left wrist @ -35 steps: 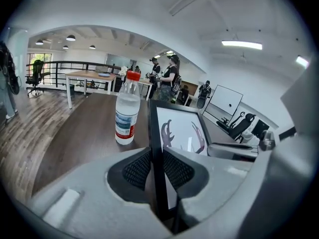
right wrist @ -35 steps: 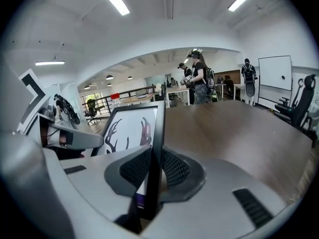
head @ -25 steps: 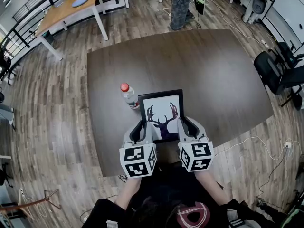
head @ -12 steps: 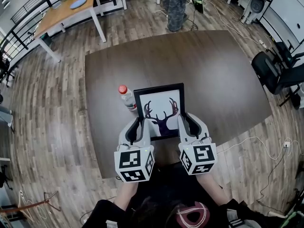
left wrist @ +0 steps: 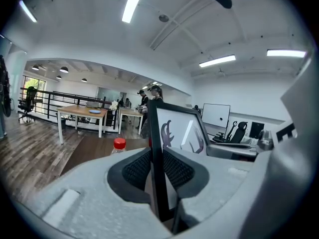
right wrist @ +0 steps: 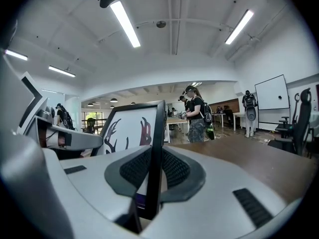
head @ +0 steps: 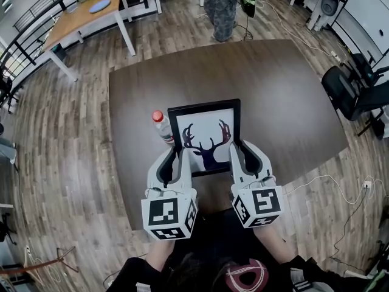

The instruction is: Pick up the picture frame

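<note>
A black picture frame (head: 205, 136) with a deer-head print hangs above the dark brown table (head: 279, 90), its far edge tilted up. My left gripper (head: 176, 164) is shut on the frame's left side bar (left wrist: 155, 153), and my right gripper (head: 233, 160) is shut on its right side bar (right wrist: 156, 148). In each gripper view the thin black bar (left wrist: 158, 183) stands upright between the ribbed black pads (right wrist: 174, 168), which press on it from both sides. The print (right wrist: 130, 132) faces up toward the head camera.
A clear bottle with a red cap (head: 161, 125) stands on the table just left of the frame. A person (head: 226, 2) stands beyond the table's far edge. A wooden table (head: 85, 14) is at the back left, black office chairs (head: 352, 93) at the right.
Both grippers have risen together with the frame held between them. The frame has lifted off the table and appears larger and further up in the head view.
</note>
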Action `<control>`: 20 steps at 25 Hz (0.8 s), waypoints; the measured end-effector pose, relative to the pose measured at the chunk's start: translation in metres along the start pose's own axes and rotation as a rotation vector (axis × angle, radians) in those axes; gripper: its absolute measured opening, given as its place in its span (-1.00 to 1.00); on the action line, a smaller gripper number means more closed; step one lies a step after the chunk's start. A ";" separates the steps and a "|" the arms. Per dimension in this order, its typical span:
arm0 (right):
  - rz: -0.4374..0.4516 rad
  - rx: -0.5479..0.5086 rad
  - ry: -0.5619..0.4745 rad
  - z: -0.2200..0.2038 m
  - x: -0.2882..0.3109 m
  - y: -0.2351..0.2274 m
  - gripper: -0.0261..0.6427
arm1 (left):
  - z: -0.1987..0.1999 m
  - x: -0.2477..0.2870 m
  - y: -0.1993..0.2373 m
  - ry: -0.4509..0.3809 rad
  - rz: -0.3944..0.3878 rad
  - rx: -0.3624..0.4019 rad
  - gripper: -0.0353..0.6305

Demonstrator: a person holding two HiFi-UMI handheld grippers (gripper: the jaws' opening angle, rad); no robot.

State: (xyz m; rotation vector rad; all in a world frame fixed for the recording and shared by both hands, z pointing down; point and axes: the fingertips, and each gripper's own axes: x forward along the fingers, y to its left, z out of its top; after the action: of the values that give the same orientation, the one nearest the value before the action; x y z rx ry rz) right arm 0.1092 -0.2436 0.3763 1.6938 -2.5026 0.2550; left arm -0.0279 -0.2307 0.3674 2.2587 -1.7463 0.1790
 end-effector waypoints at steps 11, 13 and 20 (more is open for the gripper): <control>-0.019 -0.030 -0.047 0.018 -0.009 0.003 -0.70 | 0.014 -0.008 -0.003 -0.053 -0.037 0.002 -0.66; -0.023 -0.032 -0.051 0.018 -0.009 0.004 -0.70 | 0.014 -0.009 -0.003 -0.060 -0.037 0.004 -0.66; -0.030 -0.043 -0.068 0.025 -0.012 0.005 -0.70 | 0.020 -0.013 -0.005 -0.092 -0.039 0.017 -0.66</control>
State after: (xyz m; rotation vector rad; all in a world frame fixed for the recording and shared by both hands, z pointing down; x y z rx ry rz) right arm 0.1094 -0.2356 0.3497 1.7504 -2.5083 0.1419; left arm -0.0278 -0.2237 0.3443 2.3458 -1.7506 0.0842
